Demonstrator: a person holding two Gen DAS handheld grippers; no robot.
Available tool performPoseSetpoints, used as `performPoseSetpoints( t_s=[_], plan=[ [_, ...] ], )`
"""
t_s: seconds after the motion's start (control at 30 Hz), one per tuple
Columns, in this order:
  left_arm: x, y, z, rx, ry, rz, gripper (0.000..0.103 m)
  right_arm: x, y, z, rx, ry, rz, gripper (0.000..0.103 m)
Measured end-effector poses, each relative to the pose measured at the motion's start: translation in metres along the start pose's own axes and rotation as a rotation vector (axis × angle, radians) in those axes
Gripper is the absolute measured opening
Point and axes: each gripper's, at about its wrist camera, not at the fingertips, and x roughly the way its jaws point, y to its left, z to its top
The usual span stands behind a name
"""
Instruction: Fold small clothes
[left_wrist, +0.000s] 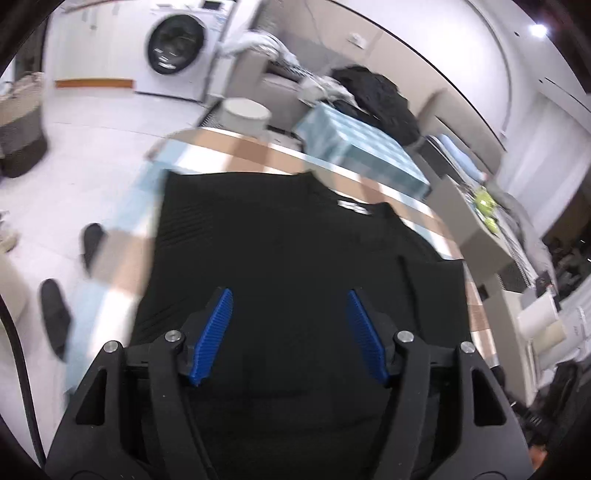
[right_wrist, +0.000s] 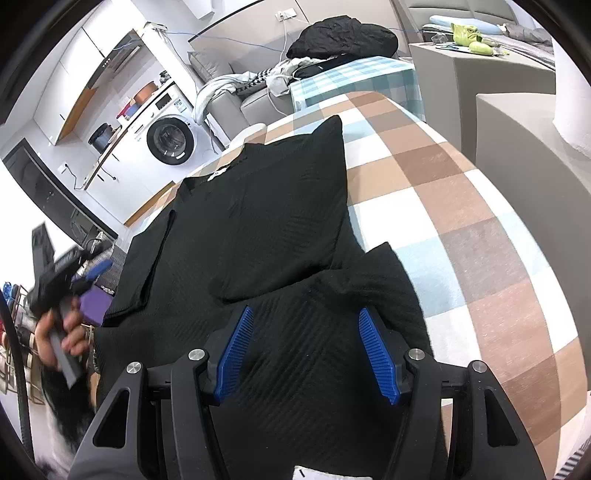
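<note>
Black shirt (right_wrist: 266, 221) lies mid-frame on the checkered counter (right_wrist: 461, 206), both sleeves folded in. Your left claw (left_wrist: 290, 332) and right claw (right_wrist: 306, 350) are both released, empty. Pinch the bottom hem evenly (near lower frame), fold toward the collar.
</note>
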Motion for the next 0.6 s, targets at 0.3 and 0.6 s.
performPoseSetpoints(
  t_s=[0.3, 0.6],
  plan=[
    [-0.091, 0.077, -0.084, -0.041, -0.098, 0.247, 0.074, -0.038, -0.017, -0.004, -0.042, -0.082, -0.051, 0.066],
    [-0.1, 0.139, -0.135, -0.077, 0.033, 0.312, 0.074, -0.002, -0.037, -0.006, -0.049, 0.009, 0.02, 0.073]
  ],
)
